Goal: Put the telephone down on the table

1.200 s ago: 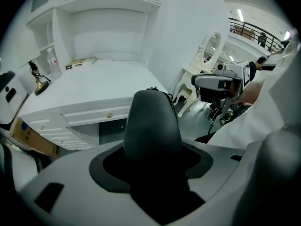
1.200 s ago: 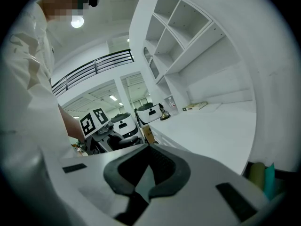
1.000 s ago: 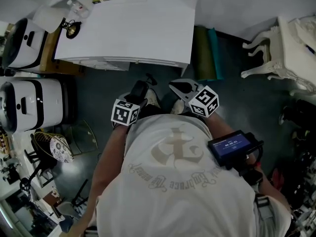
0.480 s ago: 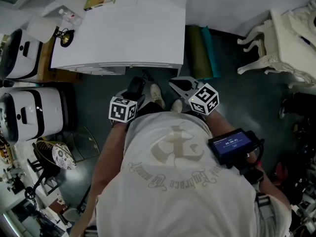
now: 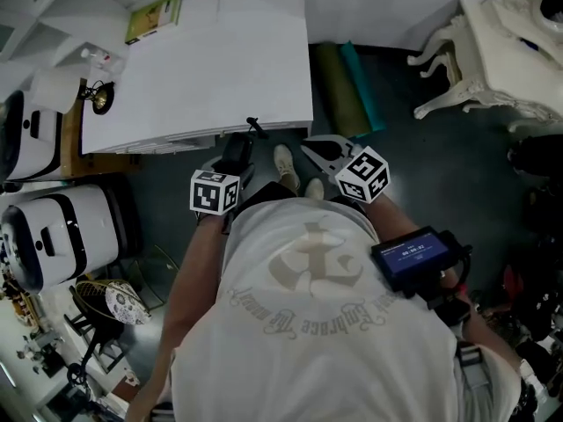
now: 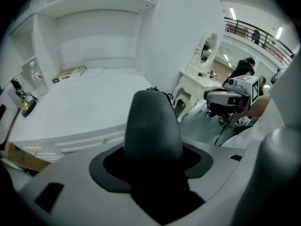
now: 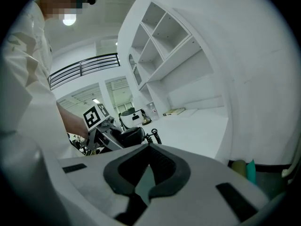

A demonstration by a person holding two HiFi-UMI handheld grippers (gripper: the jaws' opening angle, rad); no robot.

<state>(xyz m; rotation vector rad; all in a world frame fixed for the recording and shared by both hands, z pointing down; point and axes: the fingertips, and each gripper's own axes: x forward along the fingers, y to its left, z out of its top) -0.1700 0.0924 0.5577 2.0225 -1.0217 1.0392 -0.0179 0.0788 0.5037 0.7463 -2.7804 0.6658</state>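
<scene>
**Left tongs** [image 6: 151, 171]: closed on the telephone [image 6: 153, 126], a dark handset whose rounded end stands up out of the pads and points ahead toward twelve o'clock. The jaws stand fairly wide because the body they clamp is thick. The grip looks firm and central, which in my judgement suits carrying the handset steadily.

**Right tongs** [image 7: 148, 180]: drawn together, or all but, with only a thin sliver between the pads and nothing in it. They are held at about one o'clock of the person's body, beside the left pair and apart from the handset. They appear to be spare for this job.

**Telephone position:** in the air, not yet on any surface. In the head view it hangs just short of the near edge of the white counter [image 5: 220, 69], above dark floor. Its coiled cord [image 5: 255, 128] curls off the front end at that edge.

**Counter:** lies from ten to twelve o'clock, its broad middle bare. A book [image 5: 154, 18] rests at the far eleven o'clock corner, well clear of any landing spot.

**Assessment:** the task is at the carrying stage. What remains is to bring the handset over the bare surface, lower it flat, then release. The trailing cord could snag on the edge.
</scene>
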